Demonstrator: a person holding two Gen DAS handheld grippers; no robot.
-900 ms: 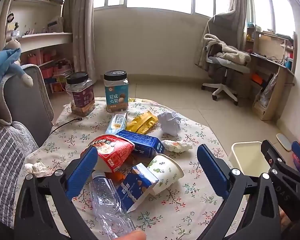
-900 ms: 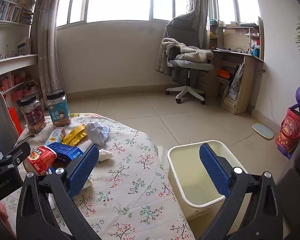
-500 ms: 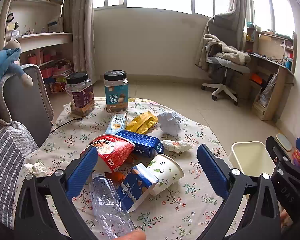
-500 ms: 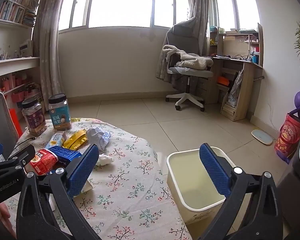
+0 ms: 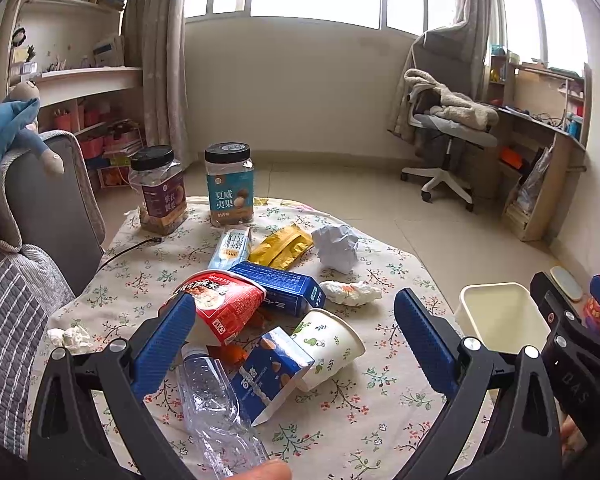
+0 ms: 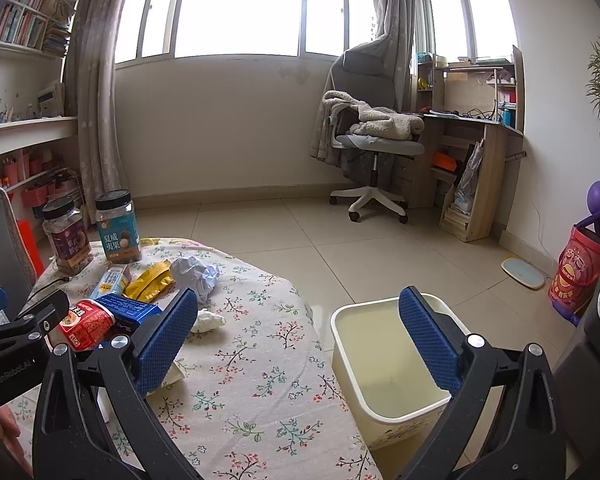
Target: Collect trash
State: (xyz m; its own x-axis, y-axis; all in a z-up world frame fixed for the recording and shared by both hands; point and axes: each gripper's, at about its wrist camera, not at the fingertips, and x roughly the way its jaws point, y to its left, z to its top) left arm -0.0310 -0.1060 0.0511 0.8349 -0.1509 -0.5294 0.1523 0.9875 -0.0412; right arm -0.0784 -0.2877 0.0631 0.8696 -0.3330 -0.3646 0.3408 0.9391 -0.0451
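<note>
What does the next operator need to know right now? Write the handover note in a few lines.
Left gripper: open, empty, hovering over the trash pile.
Right gripper: open, empty, aimed between the table edge and the bin.
Trash on the table: plastic bottle, paper cup, red cup, blue cartons, yellow wrapper, crumpled paper.
Done: nothing; the bin looks empty.
Left: everything.

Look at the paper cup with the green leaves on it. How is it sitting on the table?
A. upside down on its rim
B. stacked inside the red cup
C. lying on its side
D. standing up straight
C: the paper cup lies tipped over on the flowered tablecloth, its open mouth facing the window side, next to the blue carton.
</note>
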